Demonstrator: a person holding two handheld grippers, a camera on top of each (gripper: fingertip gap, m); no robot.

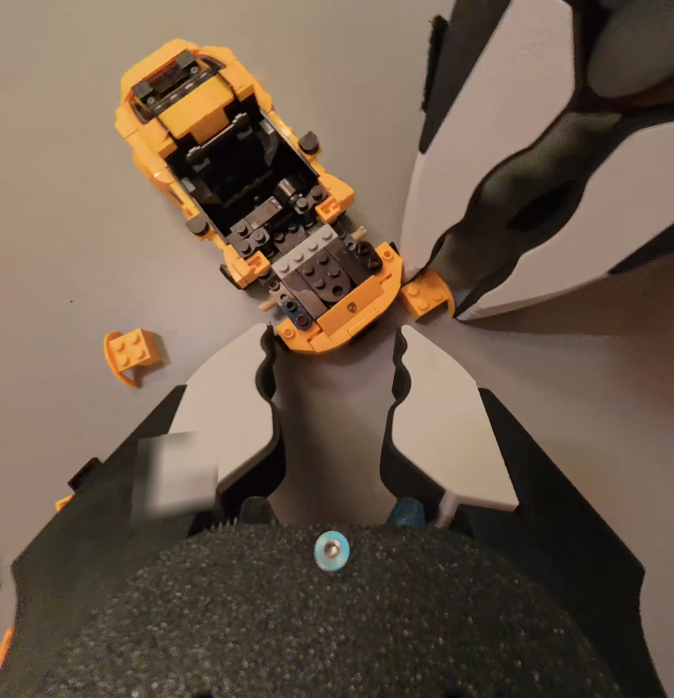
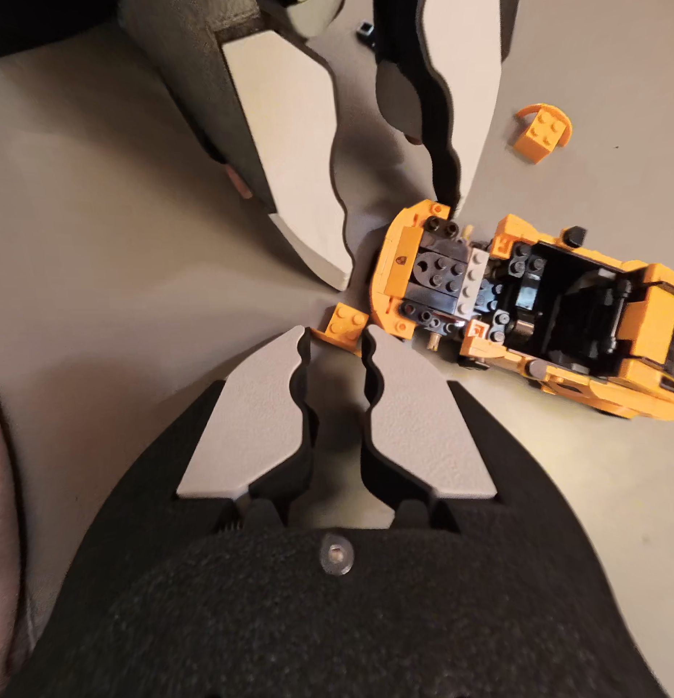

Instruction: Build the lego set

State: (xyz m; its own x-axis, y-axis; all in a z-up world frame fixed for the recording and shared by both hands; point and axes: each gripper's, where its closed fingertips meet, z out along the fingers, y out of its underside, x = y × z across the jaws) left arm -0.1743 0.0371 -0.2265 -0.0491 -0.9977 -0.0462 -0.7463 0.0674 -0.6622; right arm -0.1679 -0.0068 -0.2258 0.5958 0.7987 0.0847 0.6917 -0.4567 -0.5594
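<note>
Sitting just beyond the right gripper (image 2: 335, 334), an orange wheel-arch piece (image 2: 343, 325) lies at twelve o'clock from its fingertips, partly between them, and just beside the nose of the orange car (image 2: 516, 302). Whether the fingers already touch the piece cannot be told from the right wrist view; the jaws are narrowly parted, not pinching anything that can be confirmed. In that view the car's long axis runs from about nine o'clock, where the nose is, out toward three to four o'clock, with its studded black and grey hood area uncovered.

The left gripper (image 1: 333, 332) faces the same nose from the opposite side. Its jaws are spread wide, the nose of the car just ahead of the gap at twelve o'clock, and one finger (image 2: 446, 196) appears to rest at the front corner, likely steadying the model. A second wheel-arch piece (image 1: 133, 353) lies loose on the grey table (image 1: 63, 189), at nine o'clock from the left fingertips and well apart from the car.

The right gripper is clearly the nearer one to the first piece. The coming move probably turns on closing on it squarely, then lifting it toward the front wheel axle.
</note>
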